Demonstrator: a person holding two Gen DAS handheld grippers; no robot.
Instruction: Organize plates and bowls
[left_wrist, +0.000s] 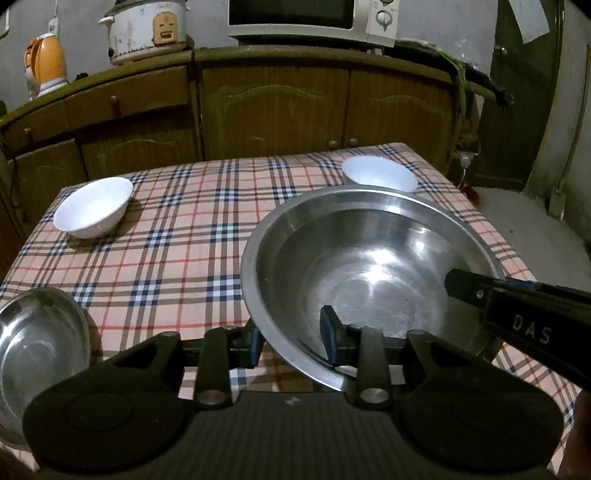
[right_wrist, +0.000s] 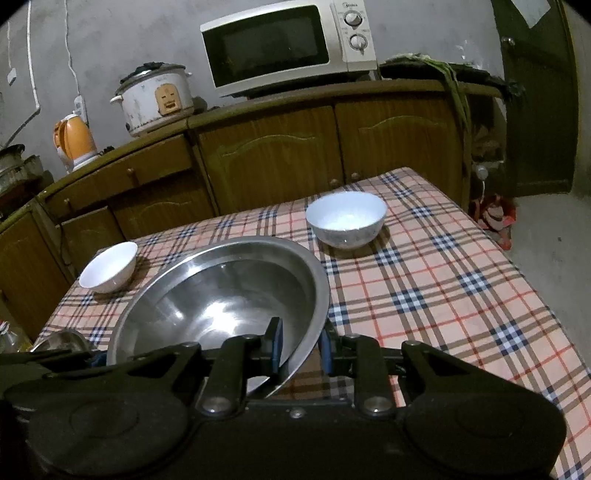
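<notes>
Left wrist view is showing a shiny steel basin (left_wrist: 369, 266) on the plaid counter (left_wrist: 177, 258), both grippers' fingers clamping its near rim: left gripper (left_wrist: 293, 339), right gripper (right_wrist: 301, 349). Two white bowls (left_wrist: 92, 206) (left_wrist: 378, 173) are sitting behind it, and a smaller steel bowl (left_wrist: 40, 339) at left.

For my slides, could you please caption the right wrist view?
Right tongs clamp the steel basin's rim above a plaid tablecloth with two white bowls.

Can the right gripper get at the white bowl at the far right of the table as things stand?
Probably not yet. The right gripper is shut on the rim of the big steel bowl, which the left gripper also grips. The path over the cloth to the white bowl looks free once it lets go.
</notes>
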